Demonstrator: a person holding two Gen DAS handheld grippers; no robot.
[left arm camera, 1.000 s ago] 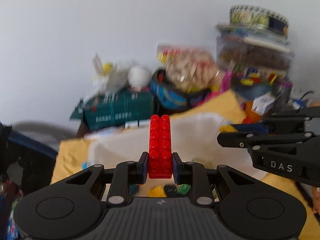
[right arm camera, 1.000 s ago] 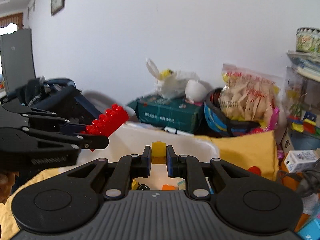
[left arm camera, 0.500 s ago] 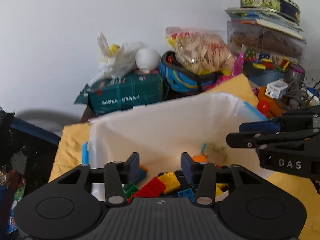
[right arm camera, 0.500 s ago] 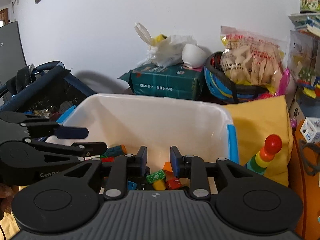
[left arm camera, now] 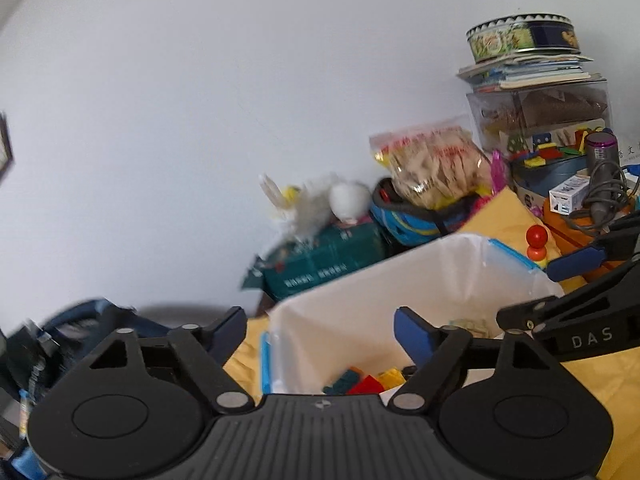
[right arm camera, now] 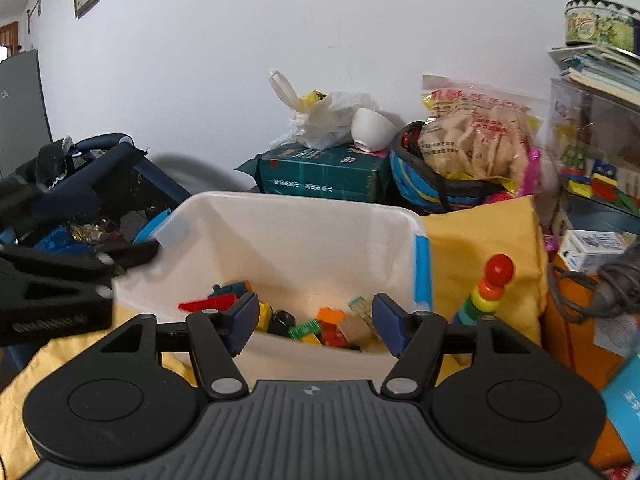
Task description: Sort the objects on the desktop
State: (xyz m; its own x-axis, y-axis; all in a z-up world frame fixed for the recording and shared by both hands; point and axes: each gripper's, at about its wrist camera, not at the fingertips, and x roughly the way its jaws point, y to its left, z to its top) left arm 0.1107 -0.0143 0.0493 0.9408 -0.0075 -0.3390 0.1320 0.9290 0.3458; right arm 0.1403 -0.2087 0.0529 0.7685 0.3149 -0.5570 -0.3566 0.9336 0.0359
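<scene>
A white plastic bin [right arm camera: 304, 216] with blue latches stands on a yellow cloth and holds several loose toy bricks [right arm camera: 316, 324]. My right gripper [right arm camera: 314, 322] hovers at the bin's near rim, its jaws opening with nothing between them. My left gripper [left arm camera: 320, 330] is over the bin's left corner [left arm camera: 288, 316], tilted, jaws opening wide and empty. In the left wrist view the bricks [left arm camera: 368, 380] show low in the bin, and the right gripper [left arm camera: 568, 292] reaches in from the right. The left gripper [right arm camera: 72, 276] shows blurred at the left of the right wrist view.
A stacking ring toy [right arm camera: 486, 292] with a red ball top stands right of the bin on the yellow cloth [right arm camera: 480, 240]. Behind are a green box [right arm camera: 324, 178], a white bag, a snack bag [right arm camera: 476, 136], a blue helmet and stacked boxes. A dark stroller [right arm camera: 92, 184] is left.
Both grippers opened and let go: the red brick left the left gripper and the yellow brick left the right. Both now lie among the bricks in the bin. The left gripper swung leftward.
</scene>
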